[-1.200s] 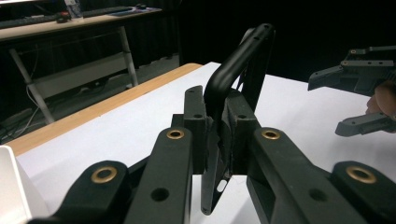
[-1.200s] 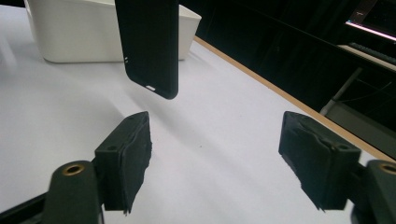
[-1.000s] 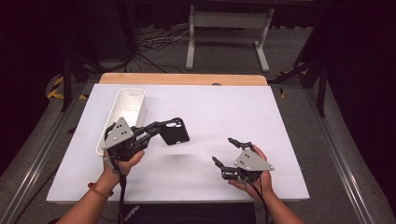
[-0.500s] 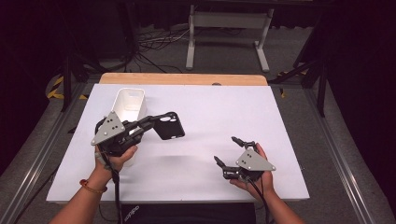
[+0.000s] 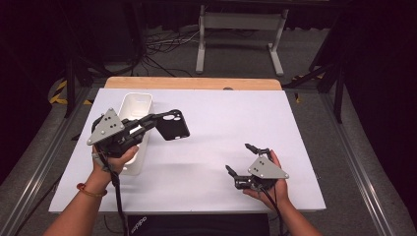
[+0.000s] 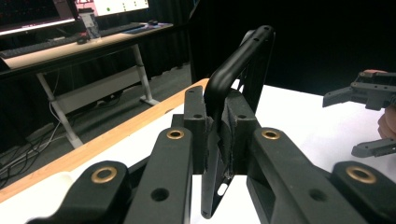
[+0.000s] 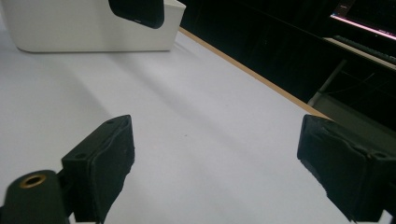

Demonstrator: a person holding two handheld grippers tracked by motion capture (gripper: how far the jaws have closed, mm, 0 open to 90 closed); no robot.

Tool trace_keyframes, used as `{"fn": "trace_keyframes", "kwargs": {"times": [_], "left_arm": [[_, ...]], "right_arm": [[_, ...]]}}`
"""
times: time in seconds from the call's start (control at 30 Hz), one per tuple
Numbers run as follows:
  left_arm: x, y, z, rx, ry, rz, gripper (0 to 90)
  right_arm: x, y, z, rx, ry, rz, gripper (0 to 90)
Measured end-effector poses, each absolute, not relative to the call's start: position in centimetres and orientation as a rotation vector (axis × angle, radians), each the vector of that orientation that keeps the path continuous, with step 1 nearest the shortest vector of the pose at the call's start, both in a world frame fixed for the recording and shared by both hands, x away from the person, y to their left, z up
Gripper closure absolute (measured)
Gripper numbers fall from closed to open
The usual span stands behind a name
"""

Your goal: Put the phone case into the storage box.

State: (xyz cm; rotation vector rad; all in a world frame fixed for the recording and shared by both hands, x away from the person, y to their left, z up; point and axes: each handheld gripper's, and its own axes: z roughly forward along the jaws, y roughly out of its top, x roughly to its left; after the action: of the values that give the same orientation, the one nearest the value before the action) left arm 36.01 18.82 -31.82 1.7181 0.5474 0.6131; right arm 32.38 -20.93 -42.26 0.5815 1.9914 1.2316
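A black phone case hangs in the air beside the white bin, clear of the table. My left gripper is shut on its edge. In the left gripper view the case stands edge-on between the pads of my left gripper. My right gripper rests low near the table's front right, and its jaws have just been opening with nothing between them. The right gripper view shows my right gripper with its jaws wide apart over bare table, and the case far off.
The long white bin stands at the table's left side. The white tabletop has a wooden strip along its far edge. Beyond it are a dark floor, cables and a metal stand. My right gripper shows far right in the left gripper view.
My left gripper has risen with the phone case and drifted a little left, toward the bin. My right gripper stayed in place and its jaws stand wider.
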Motion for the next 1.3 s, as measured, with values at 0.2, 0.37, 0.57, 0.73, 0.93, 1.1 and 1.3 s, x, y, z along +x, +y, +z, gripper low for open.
{"fn": "trace_keyframes", "kwargs": {"times": [0.2,0.37,0.57,0.73,0.93,1.1,1.3], "left_arm": [[36.4,19.3,-31.5,1.724,0.549,0.622,82.9],[36.8,19.8,-31.3,1.709,0.56,0.634,82.8],[37.2,20.4,-31.0,1.709,0.567,0.645,82.9],[37.7,21.1,-30.6,1.704,0.579,0.661,82.9],[38.2,22.2,-29.9,1.696,0.594,0.682,82.9],[38.7,23.1,-29.4,1.685,0.607,0.696,82.9],[39.2,24.0,-28.8,1.691,0.624,0.71,82.9]], "right_arm": [[32.5,-20.9,-42.4,0.589,1.999,1.234,12.1],[32.6,-21.0,-42.5,0.597,2.004,1.232,12.1],[32.6,-21.1,-42.4,0.6,2.001,1.235,12.1],[32.6,-21.1,-42.4,0.616,2.001,1.241,12.1],[32.7,-21.2,-42.4,0.62,1.998,1.245,12.2],[32.8,-21.4,-42.4,0.632,1.996,1.25,12.2],[32.8,-21.5,-42.3,0.639,1.997,1.252,12.3]]}}
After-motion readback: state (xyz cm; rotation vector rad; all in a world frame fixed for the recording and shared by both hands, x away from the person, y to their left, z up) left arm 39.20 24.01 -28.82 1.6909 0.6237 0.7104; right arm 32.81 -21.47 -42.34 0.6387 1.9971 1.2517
